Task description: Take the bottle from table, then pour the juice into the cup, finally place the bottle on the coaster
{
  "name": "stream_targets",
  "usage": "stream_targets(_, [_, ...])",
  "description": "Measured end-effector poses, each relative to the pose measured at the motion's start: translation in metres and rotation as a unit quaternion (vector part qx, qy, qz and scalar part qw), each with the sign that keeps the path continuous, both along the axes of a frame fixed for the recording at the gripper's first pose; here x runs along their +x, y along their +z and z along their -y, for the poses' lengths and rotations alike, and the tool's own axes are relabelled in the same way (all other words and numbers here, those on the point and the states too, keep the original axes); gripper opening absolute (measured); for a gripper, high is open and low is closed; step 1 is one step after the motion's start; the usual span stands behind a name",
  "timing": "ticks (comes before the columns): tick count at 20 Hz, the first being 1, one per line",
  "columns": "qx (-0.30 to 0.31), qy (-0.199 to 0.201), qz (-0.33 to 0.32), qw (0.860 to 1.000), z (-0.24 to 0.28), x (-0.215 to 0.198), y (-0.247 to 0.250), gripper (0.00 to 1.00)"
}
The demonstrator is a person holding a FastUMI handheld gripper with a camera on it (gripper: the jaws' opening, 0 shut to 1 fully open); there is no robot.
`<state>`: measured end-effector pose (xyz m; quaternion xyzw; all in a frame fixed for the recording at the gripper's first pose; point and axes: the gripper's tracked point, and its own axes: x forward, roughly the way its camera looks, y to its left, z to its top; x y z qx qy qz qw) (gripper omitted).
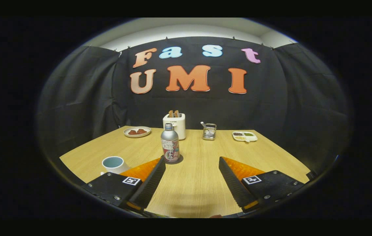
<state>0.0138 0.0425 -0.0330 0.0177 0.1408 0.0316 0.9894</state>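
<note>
**Bottle upright on coaster-like disc; gripper spread and empty**

The wooden table point(192, 183) carries everything inspected. Along its far side, against the black cloth wall, stand a white toaster point(175, 124) with two slices raised, a plate point(137, 131) of dark food, a clear holder point(209, 131) with utensils, and a divided tray point(244, 136). These sit well clear of the working area, out of the gripper's path.

The bottle point(170, 144), silver with a label, stands upright and capped near the table's middle. A dark round patch shows under its base; it may be the coaster or only shadow, I cannot tell which. The scene therefore fits either a bottle awaiting pickup or one already set down after pouring.

The cup point(113, 164) stands nearer, off to the left, mouth up. Its contents cannot be judged.

The gripper point(192, 164) hovers low over the table with its fingers spread wide, holding nothing. The bottle stands just ahead of the left finger's tip, not centred between the two.
</note>
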Motion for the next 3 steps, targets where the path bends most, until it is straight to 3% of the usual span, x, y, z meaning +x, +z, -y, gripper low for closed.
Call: stream_targets(3, [0.012,-0.018,0.011,1.000,0.016,-0.018,0.003,0.97])
